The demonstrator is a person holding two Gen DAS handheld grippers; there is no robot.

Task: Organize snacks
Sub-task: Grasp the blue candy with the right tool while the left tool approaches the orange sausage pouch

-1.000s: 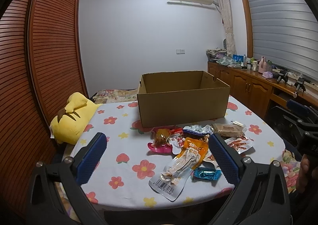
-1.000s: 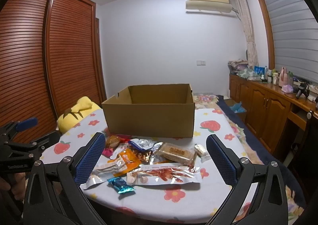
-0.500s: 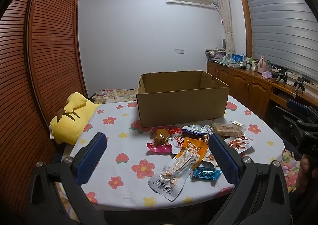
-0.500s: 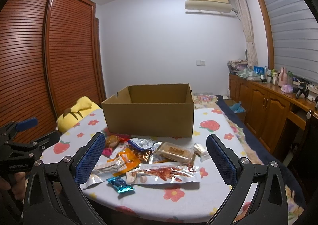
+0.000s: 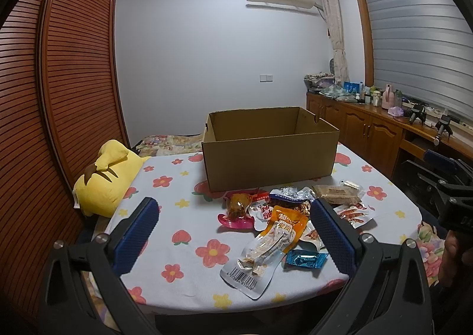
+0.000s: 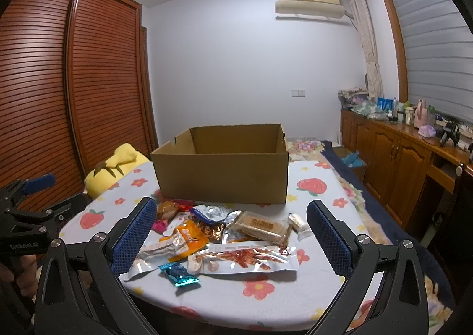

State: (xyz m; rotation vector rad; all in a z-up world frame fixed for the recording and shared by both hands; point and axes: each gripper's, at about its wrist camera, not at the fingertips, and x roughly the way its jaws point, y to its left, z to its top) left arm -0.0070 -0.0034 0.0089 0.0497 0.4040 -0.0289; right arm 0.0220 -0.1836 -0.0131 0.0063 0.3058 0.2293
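Two grippers, left gripper (image 5: 233,231) and right gripper (image 6: 232,234), both with fingers spread wide and holding nothing, poised low in frame over the near edge of the bench (image 5: 165,216). Snacks heaped at centre frame, just before the open cardboard box (image 5: 270,154), none seen inside it. Best begun, by judgement, with an outlying piece: the blue candy (image 6: 178,273) at lower centre of the right view, or the long clear packet (image 6: 242,256) beside it. Better pinched across a sealed edge, lifted clear of the overlapping orange packet (image 6: 187,239), then carried over the box's near wall before release. Slippery film, likely prone to sliding.
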